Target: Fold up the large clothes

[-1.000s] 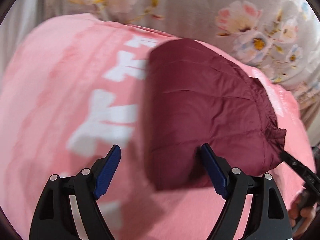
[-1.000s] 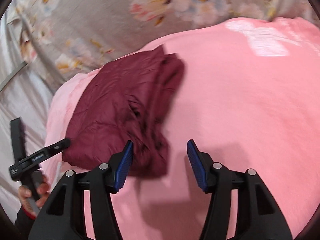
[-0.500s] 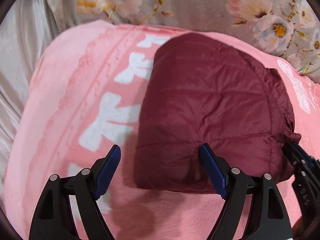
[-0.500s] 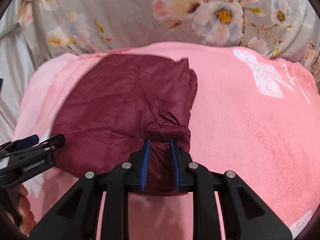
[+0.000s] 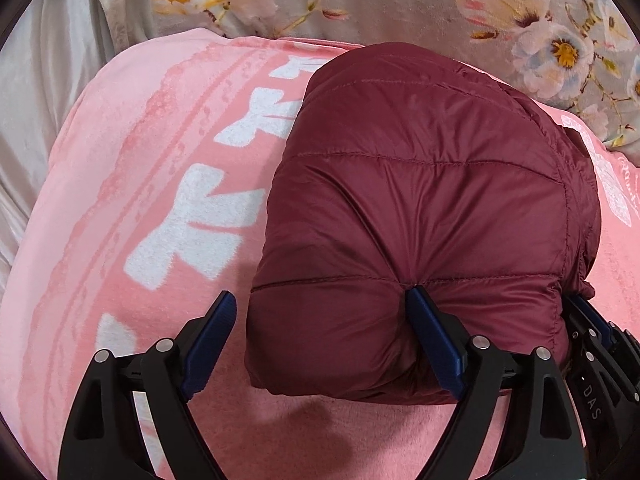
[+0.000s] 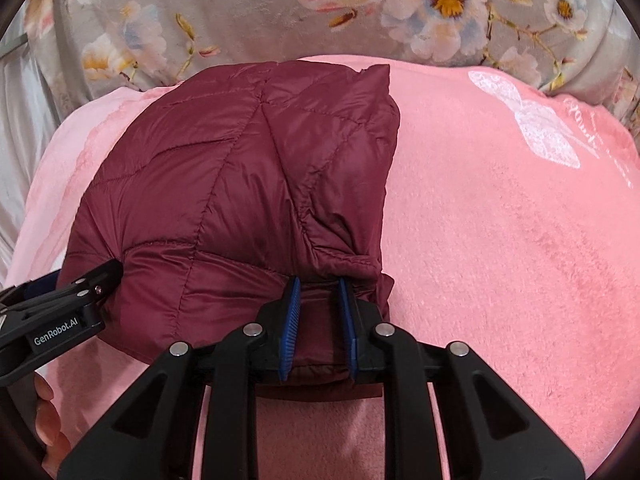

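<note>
I have the maroon jacket [image 5: 420, 208] already folded down to a thick bundle, lying on the pink blanket [image 6: 500, 240] toward its far left part, near the edge where the grey flowered bedspread [image 6: 240, 12] begins. I judge the folding nearly done: what is in hand is a last fold or a tidy of the near edge.

My right gripper [image 6: 319, 320] has its jaws drawn close, pinching the near right corner of the jacket, where several layers and a hem bunch together. My left gripper [image 5: 320, 344] has its jaws spread wide; the right one presses a dimple into the near edge of the bundle, the left one hangs over bare blanket. It grips nothing.

Next, as I judge it, I need the left jaws brought in around the near left corner, so that both corners lift level and the bundle does not spring open.

The jacket is quilted, with stitched seams dividing puffy panels, and its shell is smooth with a slight sheen. I expect it to be slippery and springy. The blanket is plush fleece with white bow shapes [image 5: 200, 220] printed on it, soft under the load.
</note>
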A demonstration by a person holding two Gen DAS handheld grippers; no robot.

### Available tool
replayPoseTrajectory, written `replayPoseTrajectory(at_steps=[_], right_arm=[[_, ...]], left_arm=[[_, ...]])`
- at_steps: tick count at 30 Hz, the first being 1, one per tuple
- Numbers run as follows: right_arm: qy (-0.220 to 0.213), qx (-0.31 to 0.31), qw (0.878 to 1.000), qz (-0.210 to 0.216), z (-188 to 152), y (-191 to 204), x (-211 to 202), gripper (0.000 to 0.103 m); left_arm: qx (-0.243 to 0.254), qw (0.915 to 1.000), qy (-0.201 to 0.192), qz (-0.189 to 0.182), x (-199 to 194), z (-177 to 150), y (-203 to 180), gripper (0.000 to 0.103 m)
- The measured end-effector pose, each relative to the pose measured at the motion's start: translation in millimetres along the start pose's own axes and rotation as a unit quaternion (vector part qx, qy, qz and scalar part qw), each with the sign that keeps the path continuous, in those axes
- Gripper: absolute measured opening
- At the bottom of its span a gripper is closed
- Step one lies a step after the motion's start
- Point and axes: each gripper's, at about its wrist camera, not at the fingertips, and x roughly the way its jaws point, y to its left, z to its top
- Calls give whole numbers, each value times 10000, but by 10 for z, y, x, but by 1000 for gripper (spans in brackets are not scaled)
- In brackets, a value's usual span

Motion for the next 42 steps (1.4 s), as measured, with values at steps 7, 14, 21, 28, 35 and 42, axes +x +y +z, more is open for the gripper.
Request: replayPoseTrajectory(at_steps=[7,14,21,28,35,42], right_arm=[[-49,32,10000,26,-9,-15,-4,19],[-60,24,10000,16,-4,-24,-16,19],[-159,147,9997,59,-11,-73,-74,26],[-401,349,9986,0,-406,-188,-561,68],[-505,309,9982,-63,-906,-211,-1022,86],[-614,29,9979,-191,-1240,-96,-1357,92]], left_arm=[[-17,9998,-211,-39,56,-62,-10,90],[134,9986,-463,195,38,-102,-81,90],[154,9973,-642,313,-23,-131,-85,90],[-147,9969,-768,49,-333,-475,36,89],[-14,9983,-576,10,-628,-965,-1,89],[-63,9991,-410,112,-834,-1346,22,89]])
